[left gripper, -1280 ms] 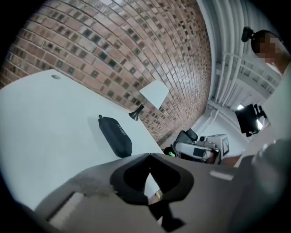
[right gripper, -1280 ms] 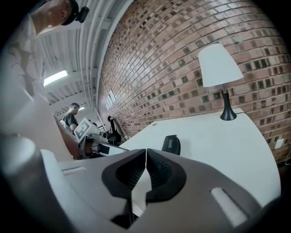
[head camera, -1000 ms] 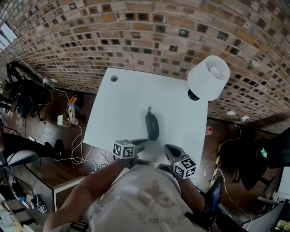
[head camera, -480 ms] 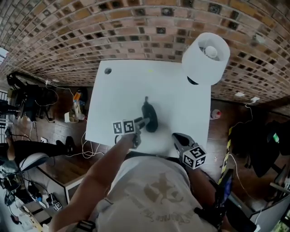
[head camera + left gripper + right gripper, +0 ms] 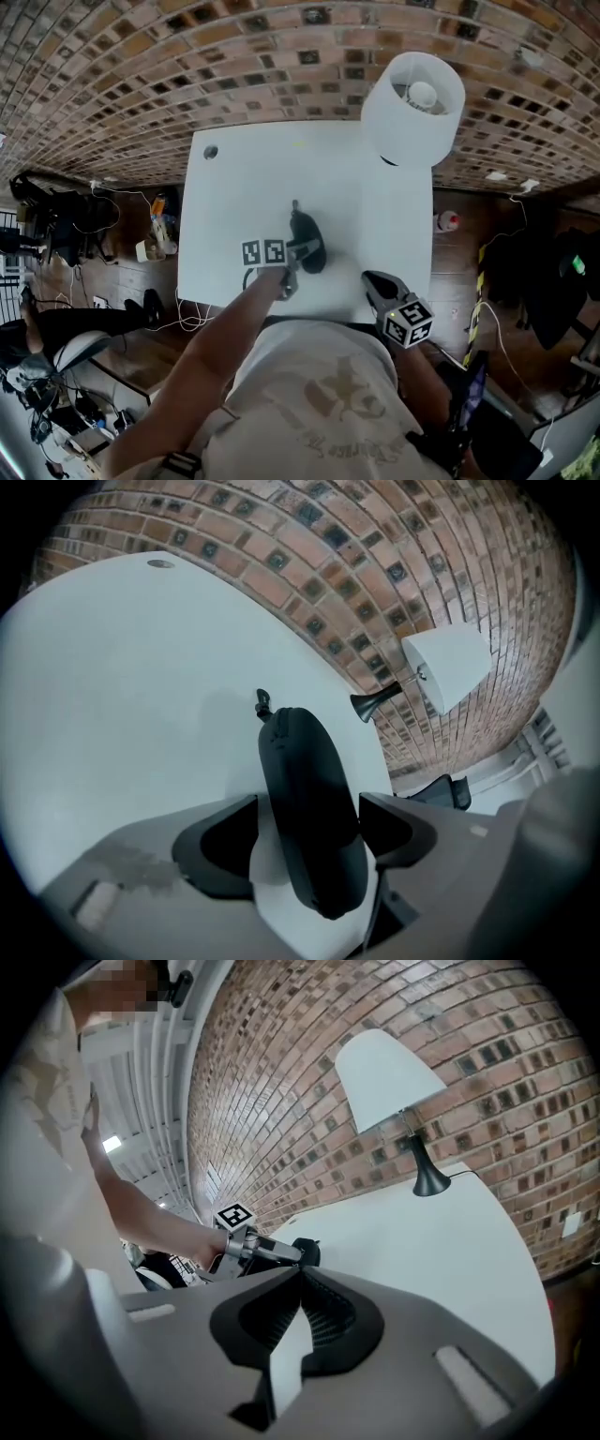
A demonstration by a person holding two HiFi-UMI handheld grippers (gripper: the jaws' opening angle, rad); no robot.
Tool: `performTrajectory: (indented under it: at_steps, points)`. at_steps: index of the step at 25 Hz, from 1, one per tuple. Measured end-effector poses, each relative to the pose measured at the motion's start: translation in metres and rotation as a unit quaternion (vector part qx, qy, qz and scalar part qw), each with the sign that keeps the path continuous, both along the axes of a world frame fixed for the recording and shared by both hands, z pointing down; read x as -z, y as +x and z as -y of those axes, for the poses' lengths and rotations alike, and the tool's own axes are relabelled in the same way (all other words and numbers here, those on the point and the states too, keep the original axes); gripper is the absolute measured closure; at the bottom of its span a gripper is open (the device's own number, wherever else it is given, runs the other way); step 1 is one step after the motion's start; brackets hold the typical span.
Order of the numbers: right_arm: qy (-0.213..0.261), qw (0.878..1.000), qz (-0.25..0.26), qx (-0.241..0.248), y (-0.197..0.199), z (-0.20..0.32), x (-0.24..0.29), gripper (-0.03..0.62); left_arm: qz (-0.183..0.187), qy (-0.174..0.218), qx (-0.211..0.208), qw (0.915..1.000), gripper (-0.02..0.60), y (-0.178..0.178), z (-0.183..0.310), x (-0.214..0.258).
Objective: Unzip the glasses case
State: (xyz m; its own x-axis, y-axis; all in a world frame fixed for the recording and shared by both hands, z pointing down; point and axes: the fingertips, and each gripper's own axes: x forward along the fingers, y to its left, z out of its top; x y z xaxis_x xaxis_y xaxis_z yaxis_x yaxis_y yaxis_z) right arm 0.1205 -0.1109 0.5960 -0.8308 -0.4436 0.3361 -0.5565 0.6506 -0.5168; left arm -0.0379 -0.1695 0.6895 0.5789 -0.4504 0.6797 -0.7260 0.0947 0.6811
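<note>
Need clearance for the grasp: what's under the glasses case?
Only the white table shows around the glasses case, which lies on it. The patch directly beneath is covered by its dark body.

Left gripper [image 5: 307,808], jaws just opening, black glasses case [image 5: 298,752] between them, apparently untouched

The glasses case [image 5: 309,817] is noted as matt black and smooth. The table [image 5: 234,187] is finished in smooth, matt white. The wall [image 5: 141,66] is built of rough brick. The lamp shade [image 5: 408,108] is recorded as matt white.
</note>
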Motion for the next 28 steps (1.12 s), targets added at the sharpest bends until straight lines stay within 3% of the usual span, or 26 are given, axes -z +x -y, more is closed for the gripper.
performTrajectory:
  at_steps: [2, 3, 7, 11, 13, 14, 16, 17, 20, 23, 26, 28]
  points:
    - [-0.004, 1.000, -0.002, -0.005, 0.004, 0.001, -0.003, 0.583, -0.019, -0.009, -0.001, 0.9998, 0.233, 0.006, 0.003, 0.000]
    - [-0.006, 1.000, -0.003, -0.008, 0.006, 0.001, -0.005, 0.583, -0.032, -0.015, 0.002, 0.9994, 0.277, 0.009, 0.004, 0.001]
    - [-0.009, 1.000, -0.002, -0.013, 0.009, -0.001, -0.007, 0.583, -0.072, -0.015, 0.032, 0.9968, 0.333, 0.012, 0.005, 0.007]
    - [0.003, 1.000, -0.003, -0.003, 0.003, 0.000, -0.001, 0.583, -0.136, 0.029, 0.086, 0.9865, 0.341, 0.012, 0.015, 0.036]
    - [0.010, 1.000, -0.003, 0.003, -0.004, 0.001, 0.003, 0.583, -0.176, 0.077, 0.085, 0.9776, 0.341, 0.017, 0.022, 0.061]
    - [0.015, 1.000, -0.001, 0.007, -0.008, 0.003, 0.007, 0.583, -0.214, 0.107, 0.082, 0.9675, 0.341, 0.022, 0.026, 0.080]
    - [0.030, 0.999, 0.006, 0.010, -0.016, 0.008, 0.019, 0.583, -0.310, 0.140, 0.096, 0.9353, 0.341, 0.034, 0.028, 0.119]
    - [0.042, 0.999, 0.010, 0.010, -0.020, 0.012, 0.028, 0.583, -0.339, 0.151, 0.106, 0.9223, 0.341, 0.034, 0.027, 0.134]
    - [0.113, 0.993, 0.003, 0.017, -0.028, 0.022, 0.065, 0.583, -0.387, 0.192, 0.141, 0.8907, 0.341, 0.019, 0.025, 0.170]
    - [0.228, 0.971, -0.038, 0.060, -0.044, 0.019, 0.109, 0.563, -0.425, 0.225, 0.188, 0.8563, 0.344, 0.001, 0.025, 0.205]
    - [0.305, 0.944, -0.086, 0.098, -0.065, 0.012, 0.143, 0.513, -0.448, 0.256, 0.202, 0.8320, 0.347, -0.008, 0.025, 0.239]
    - [0.326, 0.934, -0.109, 0.101, -0.076, 0.009, 0.156, 0.494, -0.466, 0.268, 0.202, 0.8189, 0.347, -0.009, 0.022, 0.258]
